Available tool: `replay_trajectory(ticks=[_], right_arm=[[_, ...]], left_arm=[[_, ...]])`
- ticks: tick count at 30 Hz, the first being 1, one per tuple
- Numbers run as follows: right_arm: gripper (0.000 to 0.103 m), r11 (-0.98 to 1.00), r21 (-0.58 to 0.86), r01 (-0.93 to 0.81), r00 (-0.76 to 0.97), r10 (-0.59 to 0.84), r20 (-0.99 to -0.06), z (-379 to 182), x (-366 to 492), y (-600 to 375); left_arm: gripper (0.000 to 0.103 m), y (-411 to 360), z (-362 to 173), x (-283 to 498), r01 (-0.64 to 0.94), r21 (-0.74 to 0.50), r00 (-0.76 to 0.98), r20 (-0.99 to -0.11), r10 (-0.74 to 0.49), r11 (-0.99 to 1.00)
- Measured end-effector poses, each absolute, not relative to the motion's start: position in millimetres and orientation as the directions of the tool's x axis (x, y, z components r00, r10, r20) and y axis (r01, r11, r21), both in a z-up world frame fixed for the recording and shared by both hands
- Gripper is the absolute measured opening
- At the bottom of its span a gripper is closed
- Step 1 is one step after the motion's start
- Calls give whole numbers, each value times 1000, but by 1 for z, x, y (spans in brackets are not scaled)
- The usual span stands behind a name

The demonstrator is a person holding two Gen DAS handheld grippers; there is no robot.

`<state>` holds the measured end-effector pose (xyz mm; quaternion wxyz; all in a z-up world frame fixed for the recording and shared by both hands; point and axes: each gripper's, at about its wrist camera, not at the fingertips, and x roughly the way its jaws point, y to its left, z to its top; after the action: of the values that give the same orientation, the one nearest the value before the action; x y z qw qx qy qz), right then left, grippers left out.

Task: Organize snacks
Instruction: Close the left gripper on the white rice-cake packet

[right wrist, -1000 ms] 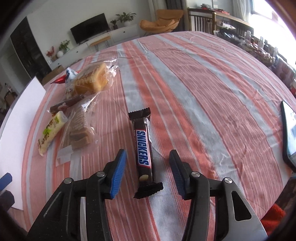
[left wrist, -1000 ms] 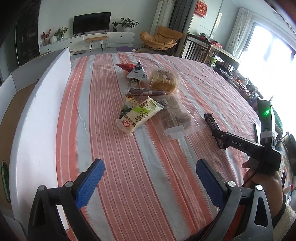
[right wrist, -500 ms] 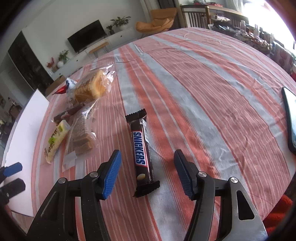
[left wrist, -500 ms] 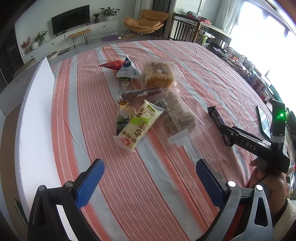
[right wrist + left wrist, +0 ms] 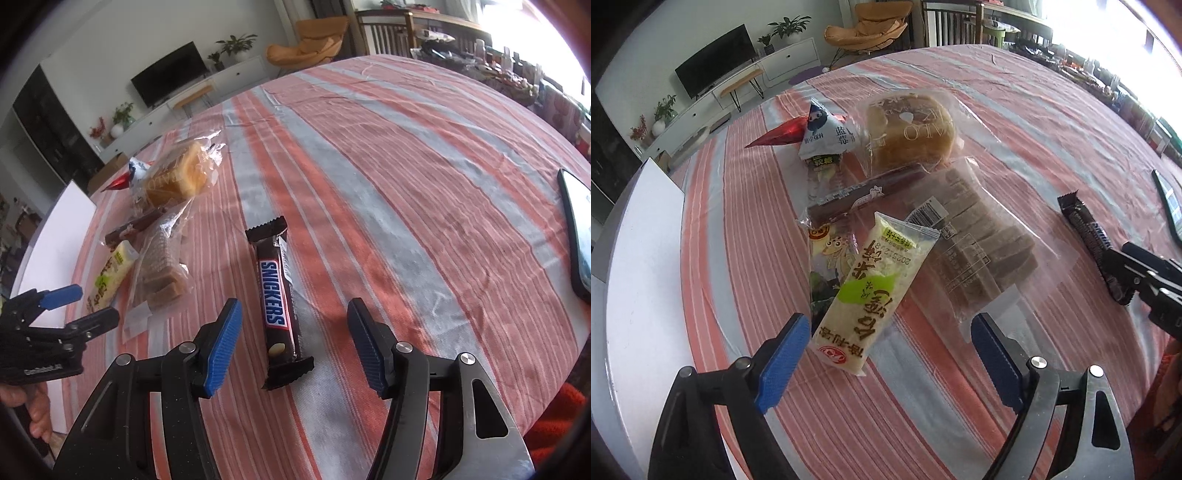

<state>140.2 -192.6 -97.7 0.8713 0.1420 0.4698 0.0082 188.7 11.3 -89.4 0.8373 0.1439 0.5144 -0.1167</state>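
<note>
The left gripper (image 5: 886, 350) is hovering over the near end of a pale rice-cracker packet (image 5: 873, 295) with green lettering, and its blue-padded jaws are closing, standing wide on either side of the packet's end without pressing on it. That packet is lying on the striped counter (image 5: 1015, 110), partly overlapping a cartoon-printed packet (image 5: 827, 258) beside it. Just beyond them a long dark-brown stick packet (image 5: 864, 195) is lying crosswise, and to its right a clear bag of brown wafer slices (image 5: 982, 243) is resting flat. Farther back, a round cake in a clear wrapper (image 5: 910, 134) is sitting next to a small triangular blue-and-white pouch (image 5: 827, 134) and a red foil cone (image 5: 777, 134). A white board (image 5: 639, 277) is standing along the counter's left edge. The right gripper (image 5: 291, 347) is poised low over a Snickers bar (image 5: 275, 295), which is lying well apart from the snack pile; the jaws are released, flanking the bar's near end with clear gaps on both sides. A dark phone (image 5: 576, 229) is lying near the counter's right edge. A hand (image 5: 35, 410) is showing at the lower left of the right wrist view, holding the left gripper's handle.
</note>
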Motion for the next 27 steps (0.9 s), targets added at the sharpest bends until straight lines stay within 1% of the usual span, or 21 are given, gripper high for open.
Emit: replay_trajectory(ticks=[2,8,10,12,19,21,25,26,27], right_arm=[[62,957,262,122,560,152,-815,-98,140,-194],[63,958,261,121,559,152,-815,-98,140,-194],[63,957,263,121,560,153,-815,-98,140,-195],[63,957,263,122,560,153,-815,-98,140,-194],[63,957,262,122,560,152,-815,-98,140,-195],[63,957,263,122,560,152,-815,-98,140,-195],[63,956,265,124,560,154,-814,-98,140,-195],[63,956,266,124,560,154,-814,-98,140,-195],[63,956,266,124,560,154,-814,-98,140,-195]], left_arm=[[88,10,-93,189,348,130,444,-895,-41,928],[88,15,-94,192,329,84,436,-897,-72,940],[84,17,-94,193,324,62,429,-899,-88,944],[79,18,-94,193,324,47,424,-900,-100,945],[64,22,-93,191,306,34,421,-901,-103,951],[54,25,-95,192,294,28,417,-903,-102,956],[38,30,-94,191,270,30,426,-900,-92,962],[32,32,-94,191,266,19,423,-901,-99,964],[32,35,-93,190,258,9,421,-901,-104,966]])
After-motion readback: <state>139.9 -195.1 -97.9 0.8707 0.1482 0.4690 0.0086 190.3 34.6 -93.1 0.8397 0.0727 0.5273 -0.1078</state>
